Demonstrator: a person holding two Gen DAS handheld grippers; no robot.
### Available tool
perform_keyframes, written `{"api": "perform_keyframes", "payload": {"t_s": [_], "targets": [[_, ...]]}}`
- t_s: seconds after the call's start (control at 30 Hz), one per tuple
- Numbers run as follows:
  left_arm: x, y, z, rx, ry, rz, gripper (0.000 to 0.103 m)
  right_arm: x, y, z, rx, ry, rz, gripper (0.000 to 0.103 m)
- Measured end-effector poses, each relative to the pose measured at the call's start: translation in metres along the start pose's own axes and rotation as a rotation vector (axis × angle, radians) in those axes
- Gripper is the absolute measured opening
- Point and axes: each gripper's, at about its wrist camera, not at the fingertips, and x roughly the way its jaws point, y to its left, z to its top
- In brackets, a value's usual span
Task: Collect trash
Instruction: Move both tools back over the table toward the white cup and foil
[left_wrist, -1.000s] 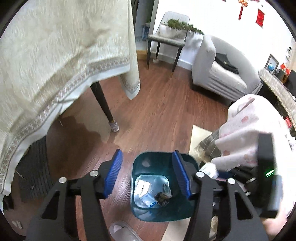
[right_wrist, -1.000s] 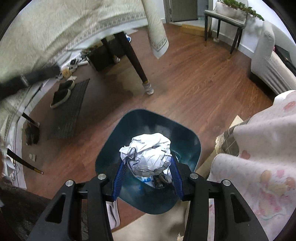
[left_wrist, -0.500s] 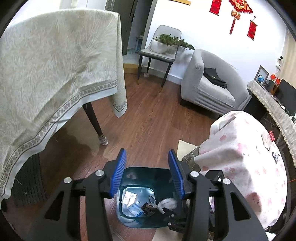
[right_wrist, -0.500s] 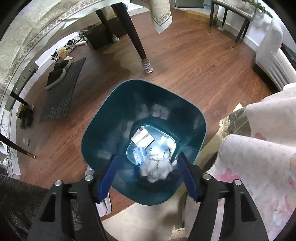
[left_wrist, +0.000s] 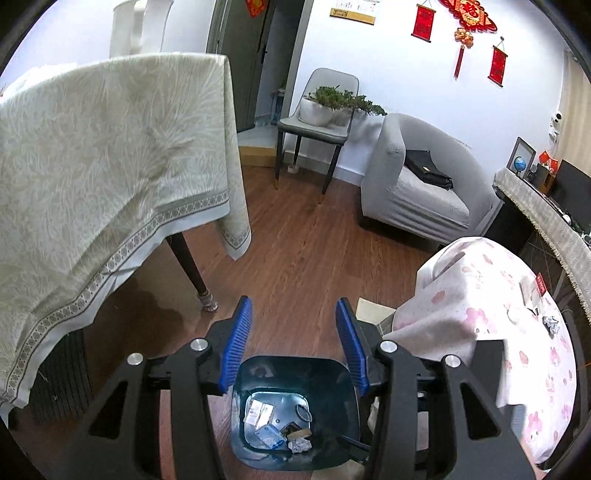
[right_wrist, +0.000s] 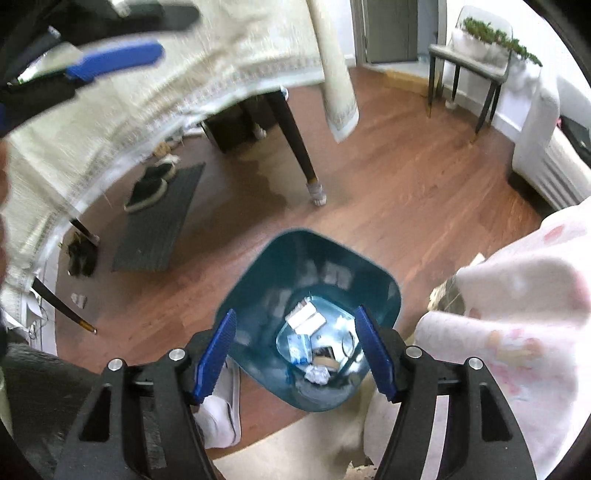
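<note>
Paper ball (right_wrist: 317, 375) in the bin (right_wrist: 258, 280) looks light and crushable; pinch such scraps across the middle. Your right hand-held gripper (right_wrist: 297, 356) gapes wide and empty; your left hand-held gripper (left_wrist: 293, 341) stands narrower, also empty.

bin (right_wrist: 384, 291) mouth: open from above | 10 o'clock: draped surface (left_wrist: 110, 177), leg (right_wrist: 295, 147) block | 3 o'clock: pink cloth (right_wrist: 517, 314) crowds rim

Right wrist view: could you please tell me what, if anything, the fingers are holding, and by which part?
Nothing is held: the right gripper is open above the teal plastic bin, where the crumpled white paper ball lies.
</note>
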Motion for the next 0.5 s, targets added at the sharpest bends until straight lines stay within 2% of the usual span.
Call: {"api": "perform_keyframes", "payload": {"t_s": [0.13,0.23,0.5], "targets": [[-0.002,-0.009,0.004,-0.005,-0.013,-0.006,0.05,-0.033,-0.007,0.006,0.004,-0.08,-0.002,0.067],[-0.002,-0.02,0.006,0.004,-0.021,-0.013,0.05,-0.054,-0.014,0.008,0.015,-0.13,-0.007,0.061],[-0.003,-0.054,0.009,0.037,-0.036,-0.043,0.051,-0.097,-0.043,0.002,0.065,-0.213,-0.043,0.054]]}}
